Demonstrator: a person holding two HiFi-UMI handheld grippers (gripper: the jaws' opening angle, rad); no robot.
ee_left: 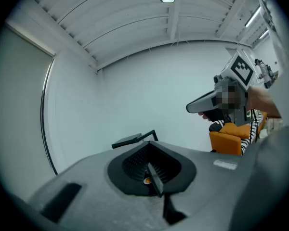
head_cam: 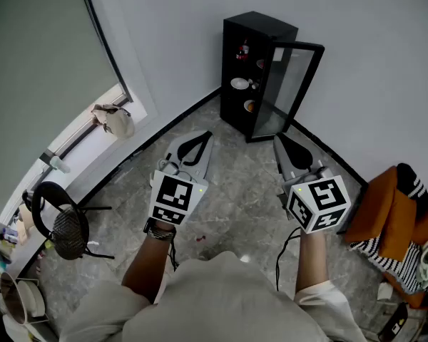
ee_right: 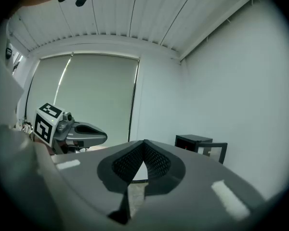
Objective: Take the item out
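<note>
A black cabinet [head_cam: 260, 70] stands on the floor against the far wall with its glass door [head_cam: 292, 84] swung open. On its shelves I see a white bowl [head_cam: 240, 84], a small red item [head_cam: 243, 50] above it and an orange item [head_cam: 250, 106] below. My left gripper [head_cam: 197, 144] and right gripper [head_cam: 284, 147] are held level a short way in front of the cabinet, both shut and holding nothing. The left gripper view shows its jaws meeting [ee_left: 151, 146] with the cabinet's top [ee_left: 132, 140] just behind. In the right gripper view the closed jaws [ee_right: 144, 142] point left of the cabinet [ee_right: 200, 146].
A black mesh chair [head_cam: 60, 226] stands at the left by the window. A bag [head_cam: 114, 120] lies on the window sill. Orange and striped clothes [head_cam: 396, 209] are piled at the right. The floor is grey marble tile [head_cam: 235, 198].
</note>
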